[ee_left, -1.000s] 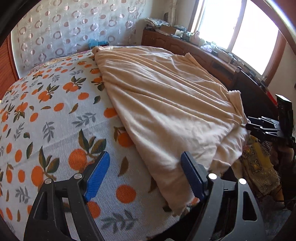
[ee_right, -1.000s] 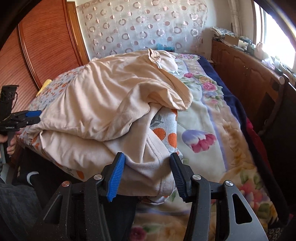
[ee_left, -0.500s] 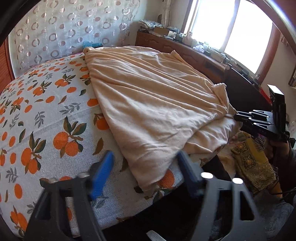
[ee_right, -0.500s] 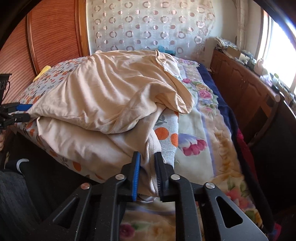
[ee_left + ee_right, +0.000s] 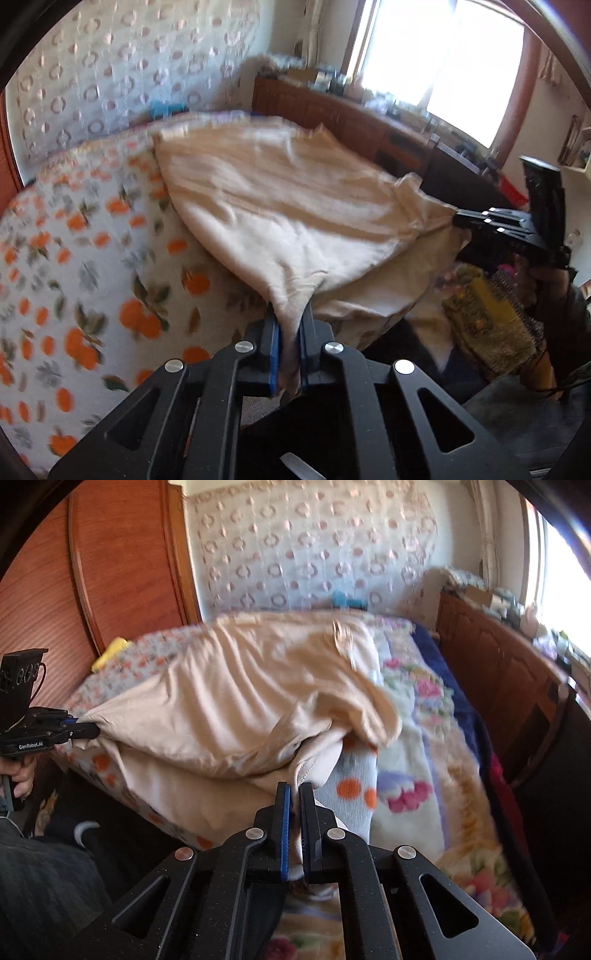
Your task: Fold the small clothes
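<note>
While the cream garment (image 5: 280,192) lies spread over the bed (image 5: 92,236), its 2 near corners are both taken: the left tongs (image 5: 290,332) are clamped on the corner that hangs at the bed's near edge, cloth bunched between the blue pads, and the right tongs (image 5: 293,801) are pinched on the other near corner, a fold of cream fabric caught between them. Both pairs have just been closing, and in each wrist view cloth sits between the pads.

Taking the bed as the landmark, the garment runs lengthwise from the near edge toward the far wall with the ringed curtain (image 5: 314,561), so its long axis points away from both tongs. In the left wrist view the right tongs (image 5: 458,219) show at the garment's right corner, pulling it to a point; in the right wrist view the left tongs (image 5: 86,731) show at its left corner, likewise drawn taut. The near hem therefore stretches between the 2 grips, across the bed's near edge, with the bulk of the cloth beyond it. Below that hem a second cream layer sags over the bed's side; whether it is part of the same piece I cannot tell.

Judging from this, the coming move is a fold along the long axis: both corners carried together away from the near edge toward the far end. Neither hand is nearer; they are level with each other, so the lift should be even, or the hem will skew
</note>
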Motion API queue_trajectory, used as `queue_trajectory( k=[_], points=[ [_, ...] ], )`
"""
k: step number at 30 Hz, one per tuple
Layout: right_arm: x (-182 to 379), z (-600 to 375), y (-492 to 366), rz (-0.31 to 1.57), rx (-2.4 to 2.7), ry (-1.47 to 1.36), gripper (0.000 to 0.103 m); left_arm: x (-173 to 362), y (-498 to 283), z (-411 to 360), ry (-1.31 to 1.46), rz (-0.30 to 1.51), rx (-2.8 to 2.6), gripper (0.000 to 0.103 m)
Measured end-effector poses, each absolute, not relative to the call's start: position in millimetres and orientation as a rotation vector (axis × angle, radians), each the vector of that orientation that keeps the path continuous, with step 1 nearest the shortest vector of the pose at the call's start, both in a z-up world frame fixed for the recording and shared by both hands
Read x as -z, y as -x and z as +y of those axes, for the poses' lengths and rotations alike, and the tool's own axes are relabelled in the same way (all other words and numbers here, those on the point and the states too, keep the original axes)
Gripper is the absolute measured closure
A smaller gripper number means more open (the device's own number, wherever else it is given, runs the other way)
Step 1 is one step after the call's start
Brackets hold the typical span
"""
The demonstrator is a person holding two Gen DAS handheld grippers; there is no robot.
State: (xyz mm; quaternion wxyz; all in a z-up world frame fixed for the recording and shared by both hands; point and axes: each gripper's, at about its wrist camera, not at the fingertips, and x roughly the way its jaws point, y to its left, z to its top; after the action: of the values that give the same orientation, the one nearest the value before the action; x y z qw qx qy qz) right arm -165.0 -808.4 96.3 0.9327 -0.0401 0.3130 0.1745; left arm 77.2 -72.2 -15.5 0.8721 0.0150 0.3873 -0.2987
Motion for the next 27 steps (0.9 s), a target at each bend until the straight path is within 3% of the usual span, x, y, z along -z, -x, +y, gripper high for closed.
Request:
queue_trajectory(
  k=[8, 19, 27],
  points=[
    [-158.8, -815.6, 160.0, 0.489, -0.351, 0.085, 0.098, -34.0, -100.4, -58.6, 0.002, 0.72, 0.647, 0.094],
    [-182.0, -812.9, 16.7, 0.424, -0.246, 0.137, 0.099, -50.0, -261.6, -75.6, 0.014, 0.691, 0.563, 0.094],
    [-169.8, -778.0, -88.5, 0.433, -0.213, 0.208, 0.099, -37.4, -377.8, -86.2, 0.02, 0.722, 0.512, 0.094]
  ],
)
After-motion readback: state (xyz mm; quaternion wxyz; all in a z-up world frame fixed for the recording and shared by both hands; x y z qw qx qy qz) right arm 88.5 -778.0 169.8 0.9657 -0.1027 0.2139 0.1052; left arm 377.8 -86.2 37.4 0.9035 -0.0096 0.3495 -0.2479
